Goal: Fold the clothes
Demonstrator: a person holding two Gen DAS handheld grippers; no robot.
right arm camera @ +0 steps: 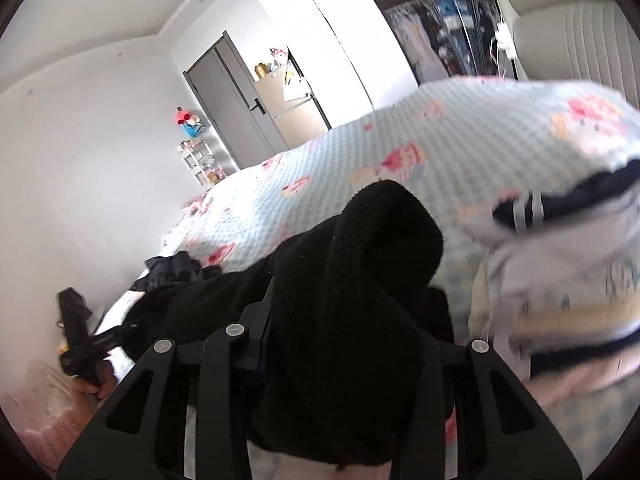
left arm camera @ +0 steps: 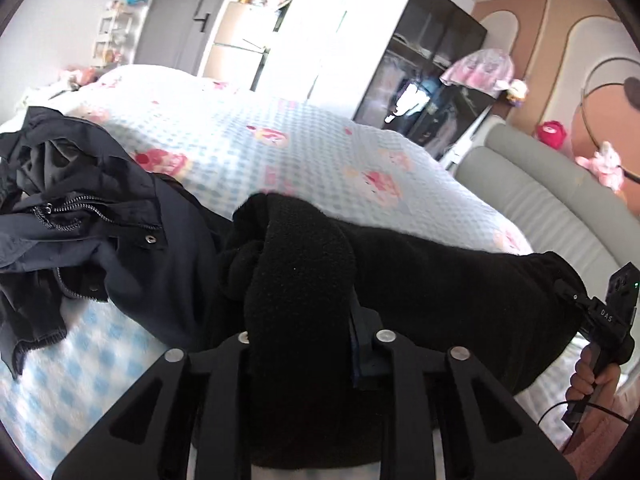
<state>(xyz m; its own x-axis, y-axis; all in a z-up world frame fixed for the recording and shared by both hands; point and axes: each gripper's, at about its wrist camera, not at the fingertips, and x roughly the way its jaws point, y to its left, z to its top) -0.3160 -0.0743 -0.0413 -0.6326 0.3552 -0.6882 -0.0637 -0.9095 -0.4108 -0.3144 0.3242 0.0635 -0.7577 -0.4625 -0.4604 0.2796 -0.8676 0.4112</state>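
A black fleece garment stretches between both grippers above the bed. My left gripper is shut on one end, and the bunched fleece covers its fingertips. At the right edge of the left wrist view a hand holds my right gripper, which grips the other end. In the right wrist view the black fleece humps over my right gripper, shut on it. My left gripper shows far left there, held by a hand. A dark navy zip jacket lies crumpled on the bed to the left.
The bed has a blue checked cover with pink prints. A pale folded garment pile lies close on the right. A grey padded headboard, a dark wardrobe and a grey door surround the bed.
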